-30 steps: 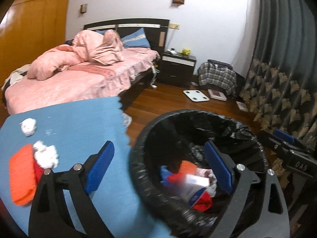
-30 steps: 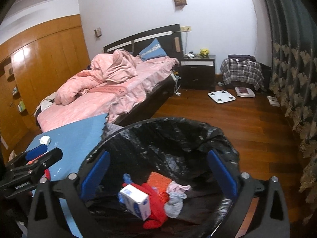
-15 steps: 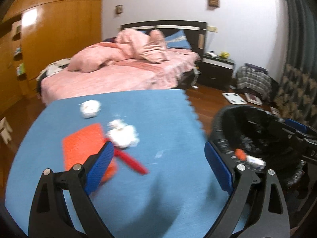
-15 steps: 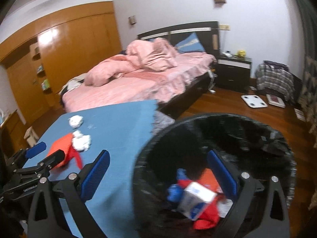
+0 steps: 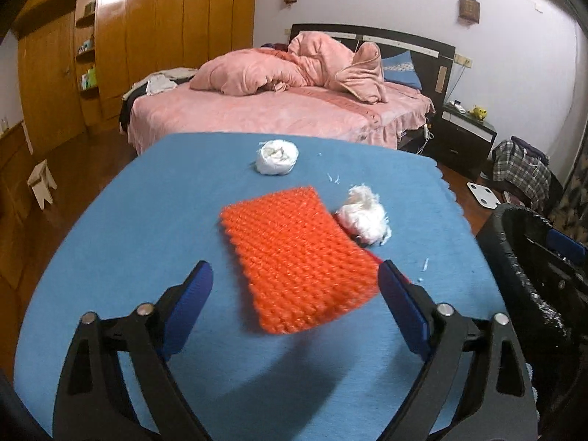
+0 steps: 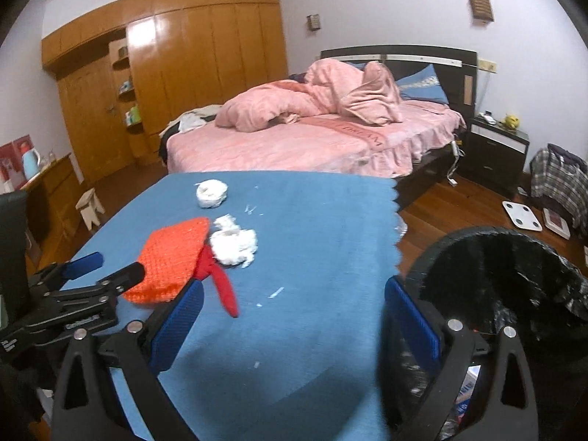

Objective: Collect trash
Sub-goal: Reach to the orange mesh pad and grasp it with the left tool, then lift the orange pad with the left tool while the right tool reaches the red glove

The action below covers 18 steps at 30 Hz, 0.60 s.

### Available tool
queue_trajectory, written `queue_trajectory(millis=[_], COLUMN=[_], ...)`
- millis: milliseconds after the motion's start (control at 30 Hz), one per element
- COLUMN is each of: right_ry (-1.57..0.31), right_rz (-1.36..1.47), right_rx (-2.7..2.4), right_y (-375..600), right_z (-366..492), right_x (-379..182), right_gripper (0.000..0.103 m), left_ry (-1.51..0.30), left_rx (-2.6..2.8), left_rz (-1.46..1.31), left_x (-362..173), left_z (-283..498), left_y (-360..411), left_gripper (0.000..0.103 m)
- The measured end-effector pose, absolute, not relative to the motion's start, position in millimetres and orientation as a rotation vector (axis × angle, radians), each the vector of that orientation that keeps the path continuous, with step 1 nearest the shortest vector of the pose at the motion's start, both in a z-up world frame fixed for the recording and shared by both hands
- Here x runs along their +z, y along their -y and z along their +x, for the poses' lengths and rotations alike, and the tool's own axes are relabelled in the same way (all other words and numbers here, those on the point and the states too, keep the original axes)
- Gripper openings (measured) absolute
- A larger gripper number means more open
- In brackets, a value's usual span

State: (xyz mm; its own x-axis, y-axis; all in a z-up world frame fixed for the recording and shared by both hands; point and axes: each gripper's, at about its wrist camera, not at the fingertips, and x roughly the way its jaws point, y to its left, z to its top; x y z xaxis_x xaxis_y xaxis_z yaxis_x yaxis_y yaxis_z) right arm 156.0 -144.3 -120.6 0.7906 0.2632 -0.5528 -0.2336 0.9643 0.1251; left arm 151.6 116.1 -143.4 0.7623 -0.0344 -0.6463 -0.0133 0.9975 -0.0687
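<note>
Jaws closing yet empty, my left gripper (image 5: 294, 294) hovers over the orange bubble-wrap pouch (image 5: 297, 257) on the blue mat (image 5: 128, 239), crumpled tissue (image 5: 364, 217) beyond, my right gripper (image 6: 290, 316) open and empty; loose scraps may scatter if I snatch.

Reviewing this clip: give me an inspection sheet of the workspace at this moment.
Surface: blue mat with a zigzag right edge.
Job's things: orange knitted pad, red strip under it, torn white wad, rolled white wad, white scraps; black-lined bin off the mat's right.
Clutter: nothing seen besides the trash.
Grippers: left gripper closing, nothing gripped; right gripper open, empty.
Cables: white cord by the nightstand.
Surroundings: pink bed, wooden wardrobe, white scale.
</note>
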Motion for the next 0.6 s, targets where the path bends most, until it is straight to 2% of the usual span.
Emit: queue_trajectory(millis=[233, 333, 500, 600], right_ry=[-0.631, -0.644, -0.659, -0.663], right_rz=[0.027, 0.022, 0.008, 0.004], right_rx=[0.276, 0.275, 0.284, 0.289], right_y=[131.1, 129.0, 124.3, 122.4], right_z=[165.3, 169.7, 173.9, 174.7], right_x=[-128.1, -131.4, -135.2, -137.0], right_gripper=[0.097, 0.097, 0.097, 0.097], left_ry=[-0.750, -0.770, -0.779, -0.770], left_rx=[-0.030, -0.045, -0.062, -0.080], left_rz=[-0.098, -0.112, -0.100, -0.088], left_x=[-155.7, -161.5, -169.3, -171.2], left_z=[170.0, 173.7, 174.8, 172.3], left_y=[-119.7, -116.7, -109.7, -105.8], left_gripper=[0.075, 0.062, 0.025, 0.008])
